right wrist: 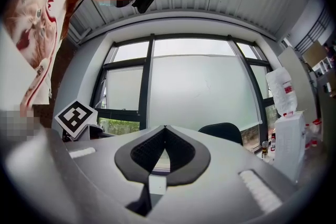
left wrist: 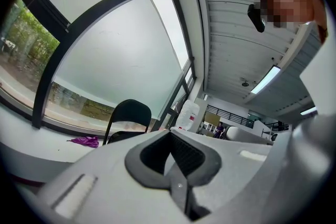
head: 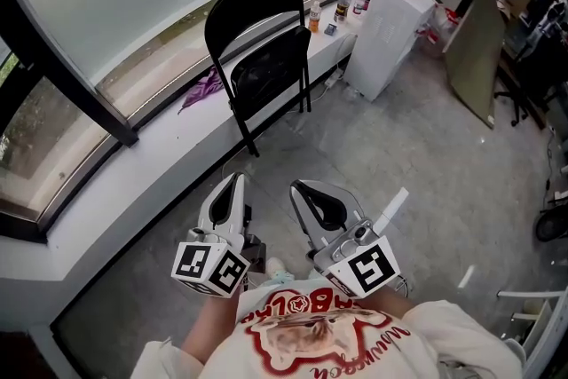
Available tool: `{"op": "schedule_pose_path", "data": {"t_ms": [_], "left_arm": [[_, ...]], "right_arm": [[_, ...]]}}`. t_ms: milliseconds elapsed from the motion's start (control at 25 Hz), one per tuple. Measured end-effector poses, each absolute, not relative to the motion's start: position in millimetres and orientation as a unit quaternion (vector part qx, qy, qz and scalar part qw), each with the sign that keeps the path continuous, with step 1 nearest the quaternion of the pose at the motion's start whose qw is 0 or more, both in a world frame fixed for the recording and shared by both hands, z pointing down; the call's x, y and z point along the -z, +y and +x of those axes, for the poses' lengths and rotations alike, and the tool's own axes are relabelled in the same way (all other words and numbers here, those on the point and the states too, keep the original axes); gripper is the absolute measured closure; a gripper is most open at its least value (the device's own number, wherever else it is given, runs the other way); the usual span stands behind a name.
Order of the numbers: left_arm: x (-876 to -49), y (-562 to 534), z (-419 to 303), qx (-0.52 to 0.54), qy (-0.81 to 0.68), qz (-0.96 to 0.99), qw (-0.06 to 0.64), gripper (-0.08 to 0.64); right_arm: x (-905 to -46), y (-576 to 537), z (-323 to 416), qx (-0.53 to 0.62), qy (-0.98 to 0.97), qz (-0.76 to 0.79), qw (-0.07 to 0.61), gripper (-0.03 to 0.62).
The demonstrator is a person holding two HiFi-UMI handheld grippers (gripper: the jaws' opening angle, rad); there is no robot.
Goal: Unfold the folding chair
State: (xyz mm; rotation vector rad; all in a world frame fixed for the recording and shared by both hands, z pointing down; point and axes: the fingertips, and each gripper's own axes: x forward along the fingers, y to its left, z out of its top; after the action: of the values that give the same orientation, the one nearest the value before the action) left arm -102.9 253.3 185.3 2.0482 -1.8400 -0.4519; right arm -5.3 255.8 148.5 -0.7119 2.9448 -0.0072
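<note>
- The black metal folding chair (head: pixel 262 49) is seen folded, with its seat panel raised flat towards the rounded backrest. It is stood on the grey floor (head: pixel 399 164) and leaned against the white window ledge (head: pixel 160 146), between a purple cloth (head: pixel 204 89) and a white water dispenser (head: pixel 386 31).
- The left gripper (head: pixel 235 182) and right gripper (head: pixel 306 189) are held side by side close to the person's body, well apart from the chair. Both sets of jaws are closed tip to tip, with nothing between them.
- The step in hand is judged to be the approach; no unfolding is under way.
- For the next move, both grippers need to be carried forward and their jaws parted. The backrest frame is probably to be steadied with one while the seat's front edge is drawn down and outward with the other.
</note>
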Motion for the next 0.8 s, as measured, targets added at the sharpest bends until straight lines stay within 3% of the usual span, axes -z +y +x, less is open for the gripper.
{"op": "schedule_pose_path", "data": {"t_ms": [800], "left_arm": [[-191,272,-167,0.165,-0.682,0.692,0.171,0.560]], "right_arm": [[-145,259,-73,0.020,0.981,-0.177,0.075,0.568]]}}
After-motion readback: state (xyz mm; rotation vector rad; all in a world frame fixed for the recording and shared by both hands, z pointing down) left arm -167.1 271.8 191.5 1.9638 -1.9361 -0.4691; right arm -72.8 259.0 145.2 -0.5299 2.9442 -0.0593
